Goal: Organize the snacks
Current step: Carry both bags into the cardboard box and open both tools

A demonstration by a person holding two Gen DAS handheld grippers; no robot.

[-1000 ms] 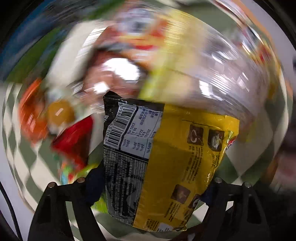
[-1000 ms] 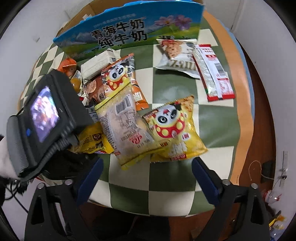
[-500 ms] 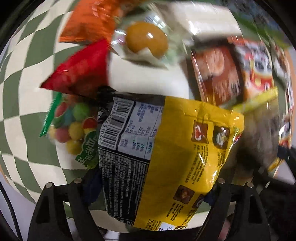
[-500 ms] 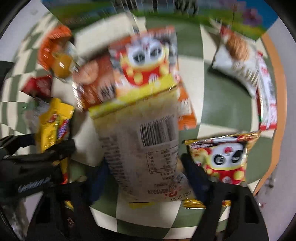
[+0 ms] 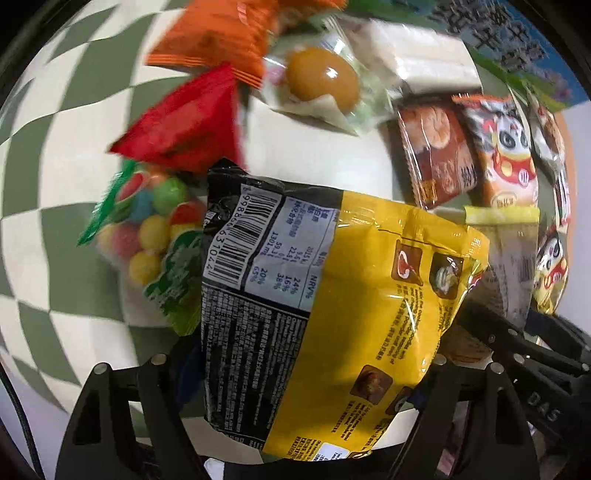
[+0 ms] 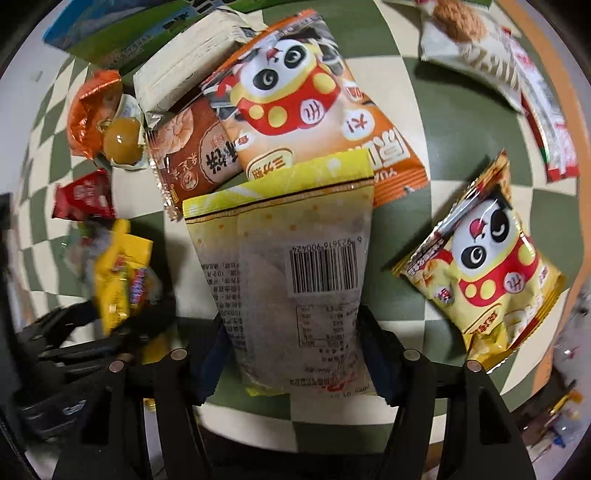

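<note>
green-white checked cloth (image 6: 461, 122); left hand-held gripper (image 5: 306, 373) grips yellow packet (image 5: 369, 295); right hand-held gripper (image 6: 295, 354) closing round pale packet (image 6: 295, 266).

A home, it seems: a table under a green-and-white checkered cloth (image 6: 454, 122) strewn with snack packets (image 6: 303, 107), a milk carton box (image 6: 122, 40) at upper left, cluttered floor at the lower right edge.

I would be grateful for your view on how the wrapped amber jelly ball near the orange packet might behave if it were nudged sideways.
The jelly ball looks round and glossy, so it would probably want to roll. Its loose clear wrapper spreads flat around it, which likely checks that roll and makes it drag instead. It seems small beside the orange packet, so probably light and easily shoved.
</note>
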